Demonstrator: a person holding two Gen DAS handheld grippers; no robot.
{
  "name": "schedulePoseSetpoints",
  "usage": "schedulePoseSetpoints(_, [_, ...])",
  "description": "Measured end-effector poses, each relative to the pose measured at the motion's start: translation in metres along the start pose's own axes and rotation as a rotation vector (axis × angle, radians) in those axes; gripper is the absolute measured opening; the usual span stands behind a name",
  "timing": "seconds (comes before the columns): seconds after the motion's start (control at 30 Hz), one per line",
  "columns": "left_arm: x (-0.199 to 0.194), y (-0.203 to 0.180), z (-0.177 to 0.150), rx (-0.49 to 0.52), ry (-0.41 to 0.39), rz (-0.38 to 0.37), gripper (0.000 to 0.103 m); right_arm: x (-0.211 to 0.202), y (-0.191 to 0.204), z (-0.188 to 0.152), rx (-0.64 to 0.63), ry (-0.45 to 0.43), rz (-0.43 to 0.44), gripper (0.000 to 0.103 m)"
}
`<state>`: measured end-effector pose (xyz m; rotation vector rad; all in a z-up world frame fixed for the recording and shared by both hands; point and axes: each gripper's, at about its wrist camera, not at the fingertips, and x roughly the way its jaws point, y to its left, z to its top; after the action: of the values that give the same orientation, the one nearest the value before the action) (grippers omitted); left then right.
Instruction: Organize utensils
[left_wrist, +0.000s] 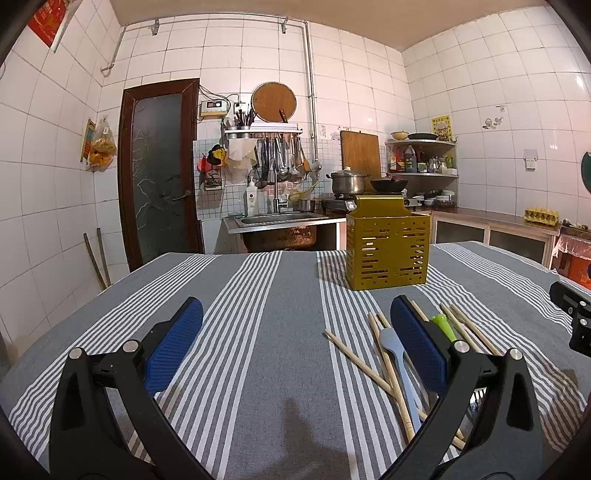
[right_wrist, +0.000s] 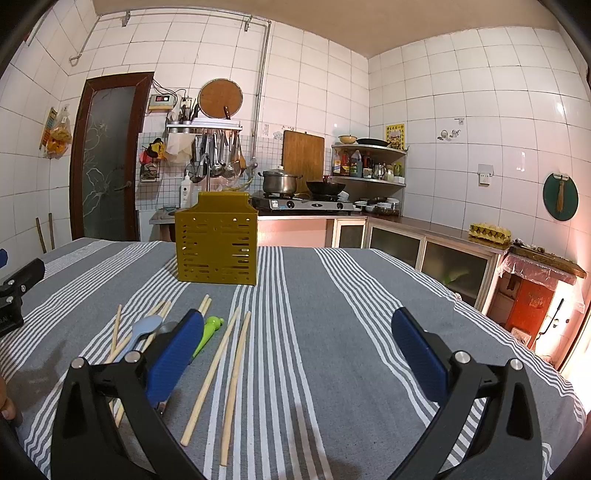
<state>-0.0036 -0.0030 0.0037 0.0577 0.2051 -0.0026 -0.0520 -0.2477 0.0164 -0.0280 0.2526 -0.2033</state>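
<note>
A yellow slotted utensil holder (left_wrist: 388, 251) (right_wrist: 217, 243) stands upright near the far edge of the striped tablecloth. Several wooden chopsticks (left_wrist: 388, 369) (right_wrist: 210, 373) lie scattered on the cloth, mixed with a pale blue spoon (left_wrist: 397, 354) (right_wrist: 144, 328) and a green-handled utensil (left_wrist: 443, 325) (right_wrist: 208, 330). My left gripper (left_wrist: 295, 314) is open over bare cloth, its right finger just over the pile. My right gripper (right_wrist: 299, 325) is open too, the pile under and beside its left finger. Neither holds anything.
The table (left_wrist: 258, 332) is covered by a grey and white striped cloth. Behind it are a sink (left_wrist: 280, 219), a stove with a pot (right_wrist: 280, 182) and wok, a counter with an egg carton (right_wrist: 489, 232), and a door (left_wrist: 159, 173).
</note>
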Motion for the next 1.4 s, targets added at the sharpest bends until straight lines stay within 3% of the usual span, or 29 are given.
schedulePoseSetpoints(1.4, [-0.0017,0.0004,-0.0003,-0.002,0.002,-0.005,0.098,0.0025,-0.0034,-0.0018,0.012,0.004,-0.002,0.099])
